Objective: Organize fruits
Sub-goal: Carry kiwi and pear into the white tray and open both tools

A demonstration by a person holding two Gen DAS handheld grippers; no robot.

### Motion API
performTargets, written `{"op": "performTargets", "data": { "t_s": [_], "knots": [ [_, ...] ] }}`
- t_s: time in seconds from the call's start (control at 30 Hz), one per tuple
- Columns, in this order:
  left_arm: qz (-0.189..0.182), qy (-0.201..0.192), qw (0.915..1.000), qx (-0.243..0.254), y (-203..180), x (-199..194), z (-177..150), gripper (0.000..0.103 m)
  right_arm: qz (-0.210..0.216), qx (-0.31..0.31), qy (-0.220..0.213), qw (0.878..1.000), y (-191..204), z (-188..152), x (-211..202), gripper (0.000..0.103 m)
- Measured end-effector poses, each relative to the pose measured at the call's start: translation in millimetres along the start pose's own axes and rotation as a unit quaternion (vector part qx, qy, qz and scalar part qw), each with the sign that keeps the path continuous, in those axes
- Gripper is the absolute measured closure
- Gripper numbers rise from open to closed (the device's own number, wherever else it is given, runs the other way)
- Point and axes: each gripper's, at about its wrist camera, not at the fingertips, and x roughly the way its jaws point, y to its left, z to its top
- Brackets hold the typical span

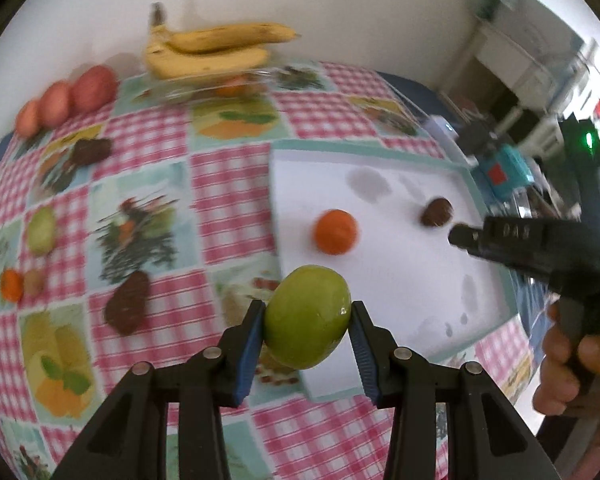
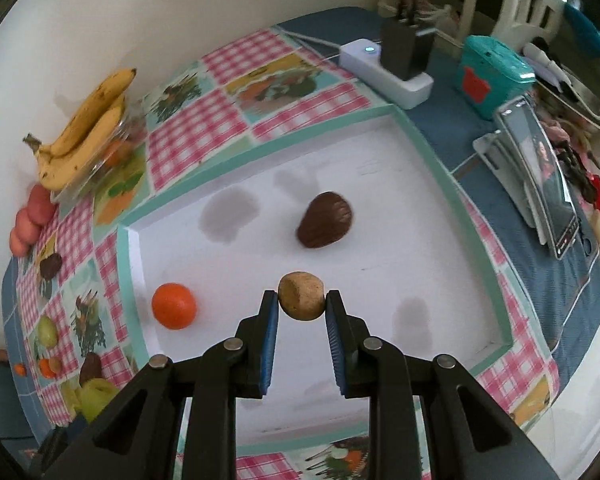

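The left hand-held gripper (image 1: 307,322) clamps a green fruit (image 1: 306,316) above the white tray's (image 1: 420,280) near edge. The right hand-held gripper (image 2: 302,300) pinches a small brown fruit (image 2: 301,295) over the tray; either round fruit could slip and roll into the orange (image 2: 174,305) just ahead.

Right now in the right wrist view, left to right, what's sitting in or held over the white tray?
Round orange fruit → small tan-brown fruit clamped in the right gripper → dark brown ridged fruit, further back on the white tray with the teal rim.

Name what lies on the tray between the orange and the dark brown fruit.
Nothing: in the right wrist view, bare white tray separates the orange from the brown fruit.
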Motion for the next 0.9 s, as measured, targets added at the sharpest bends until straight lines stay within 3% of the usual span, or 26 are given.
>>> {"op": "performTargets", "data": {
  "t_s": [0.37, 0.63, 0.9],
  "knots": [
    [-0.005, 0.003, 0.9989, 0.046, -31.7, 27.2, -4.3, 0.058, 0.009, 0.023, 0.012, 1.000, -23.0, 3.5, 11.9, 0.078],
    [0.012, 0.033, 0.9977, 0.058, -33.9, 53.8, -14.3, 0.058, 0.001, 0.030, 0.052, 0.998, -30.1, 0.0, 44.8, 0.078],
    [0.019, 0.052, 0.9961, 0.068, -37.7, 71.1, -20.6, 0.058, 0.001, 0.019, 0.045, 0.999, -27.4, -0.2, 48.9, 0.077]
  ]
}}
